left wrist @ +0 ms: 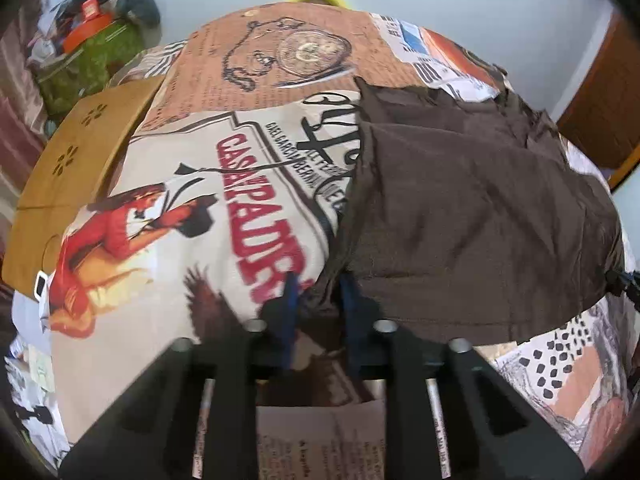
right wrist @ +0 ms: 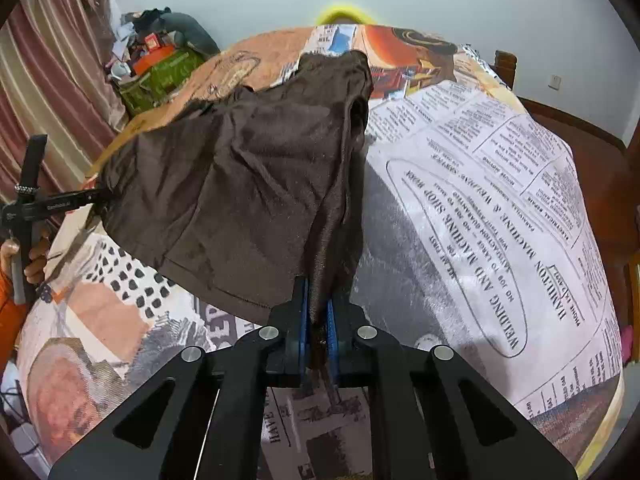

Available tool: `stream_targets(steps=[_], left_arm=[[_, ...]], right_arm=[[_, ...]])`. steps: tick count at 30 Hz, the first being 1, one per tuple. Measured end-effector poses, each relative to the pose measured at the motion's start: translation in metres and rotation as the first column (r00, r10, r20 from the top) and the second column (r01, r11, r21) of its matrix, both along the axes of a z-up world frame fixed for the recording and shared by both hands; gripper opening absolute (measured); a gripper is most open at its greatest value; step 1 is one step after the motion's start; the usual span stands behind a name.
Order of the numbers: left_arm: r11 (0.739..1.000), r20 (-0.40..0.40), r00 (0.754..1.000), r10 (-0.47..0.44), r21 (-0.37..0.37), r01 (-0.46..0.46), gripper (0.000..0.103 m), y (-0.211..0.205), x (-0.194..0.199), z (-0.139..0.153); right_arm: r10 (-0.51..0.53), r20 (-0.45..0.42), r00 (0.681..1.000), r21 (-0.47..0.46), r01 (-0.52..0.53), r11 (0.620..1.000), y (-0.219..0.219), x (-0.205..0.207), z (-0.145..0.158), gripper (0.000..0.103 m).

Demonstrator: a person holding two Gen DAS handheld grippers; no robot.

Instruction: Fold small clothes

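Risk, slipping: each gripper pinches only a thin edge of the slick brown fabric, so a quick lift could, I judge, pull the cloth out of one side and leave the fold lopsided.
Risk, snagging: the far part of the garment lies rumpled, so dragging it may bunch it or tug at the printed bedspread (right wrist: 480, 200) beneath.
Risk, uneven pull: if the two hands travel at different rates, the near hem will probably skew.
Garment: dark brown shorts (left wrist: 460, 208) lie spread over the centre and right of the left wrist view, on the bedspread, with the near hem toward the cameras.
Left gripper (left wrist: 320, 288): at lower centre of its view, jaws nearly together on the left near corner of the shorts; the cloth sits bunched between the blue pads.
Right gripper (right wrist: 318, 308): at lower centre of its view, jaws tight on a gathered fold of the shorts' right near edge, cloth hanging through the pads.
Relation: the shorts stretch away from both grippers toward the top of each frame.
Bystander: a hand (right wrist: 34, 258) shows at the left edge of the right wrist view.
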State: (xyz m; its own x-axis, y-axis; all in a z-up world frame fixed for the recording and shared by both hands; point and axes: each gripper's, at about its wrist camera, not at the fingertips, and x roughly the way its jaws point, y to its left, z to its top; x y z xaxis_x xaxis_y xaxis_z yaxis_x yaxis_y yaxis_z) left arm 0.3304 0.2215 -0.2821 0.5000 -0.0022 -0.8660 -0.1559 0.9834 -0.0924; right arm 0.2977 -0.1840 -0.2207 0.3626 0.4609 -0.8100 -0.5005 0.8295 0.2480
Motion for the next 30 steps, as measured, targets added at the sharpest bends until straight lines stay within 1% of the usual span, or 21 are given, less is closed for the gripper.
stream_targets(steps=[2, 3, 4, 7, 9, 12, 15, 17, 20, 21, 24, 27, 30], left_arm=[[0.999, 0.004, 1.000, 0.012, -0.052, -0.012, 0.008, 0.006, -0.002, 0.003], [0.997, 0.005, 1.000, 0.017, -0.073, -0.016, 0.008, 0.008, -0.004, 0.005], [0.997, 0.010, 1.000, 0.017, -0.078, -0.017, 0.008, 0.007, -0.006, 0.008], [0.999, 0.031, 1.000, 0.003, -0.052, -0.001, 0.007, -0.001, -0.011, 0.022], [0.999, 0.052, 0.999, -0.015, -0.049, 0.017, 0.007, -0.006, -0.014, 0.034], [0.998, 0.109, 0.993, -0.040, -0.042, 0.045, 0.007, -0.016, -0.015, 0.062], [0.998, 0.158, 0.987, -0.041, -0.044, 0.048, 0.007, -0.020, -0.011, 0.086], [0.998, 0.189, 0.981, -0.038, -0.042, 0.047, 0.007, -0.022, -0.003, 0.103], [0.999, 0.208, 0.978, -0.029, -0.032, 0.036, 0.007, -0.023, 0.013, 0.116], [0.999, 0.210, 0.977, -0.021, -0.030, 0.028, 0.007, -0.023, 0.019, 0.119], [1.000, 0.207, 0.978, 0.011, -0.031, -0.005, 0.007, -0.019, 0.046, 0.120], [0.997, 0.173, 0.984, 0.052, -0.057, -0.043, 0.007, -0.011, 0.080, 0.110], [0.994, 0.136, 0.988, 0.079, -0.082, -0.068, 0.007, -0.002, 0.109, 0.094]], right_arm=[[0.010, 0.013, 1.000, 0.016, -0.010, 1.000, 0.000, -0.002, 0.005, 0.006], [0.013, 0.020, 1.000, 0.024, -0.014, 1.000, 0.000, -0.003, 0.008, 0.006], [0.016, 0.027, 1.000, 0.028, -0.017, 0.999, 0.001, -0.004, 0.010, 0.006], [0.029, 0.050, 0.998, 0.046, -0.032, 0.998, 0.002, -0.006, 0.020, 0.006], [0.032, 0.065, 0.997, 0.058, -0.036, 0.998, 0.002, -0.006, 0.028, 0.006], [0.029, 0.094, 0.995, 0.095, -0.038, 0.995, 0.002, -0.003, 0.046, 0.006], [0.010, 0.168, 0.986, 0.123, -0.031, 0.992, 0.003, 0.005, 0.069, 0.006], [0.006, 0.200, 0.980, 0.132, -0.033, 0.991, 0.007, 0.010, 0.080, 0.006], [0.003, 0.260, 0.966, 0.137, -0.040, 0.990, 0.013, 0.022, 0.096, 0.006], [-0.002, 0.282, 0.959, 0.138, -0.039, 0.990, 0.017, 0.028, 0.102, 0.006], [-0.017, 0.311, 0.950, 0.147, -0.030, 0.989, 0.023, 0.049, 0.110, 0.006], [-0.036, 0.320, 0.947, 0.139, -0.009, 0.990, 0.031, 0.074, 0.110, 0.006], [-0.058, 0.304, 0.951, 0.129, 0.019, 0.991, 0.037, 0.100, 0.103, 0.006]])
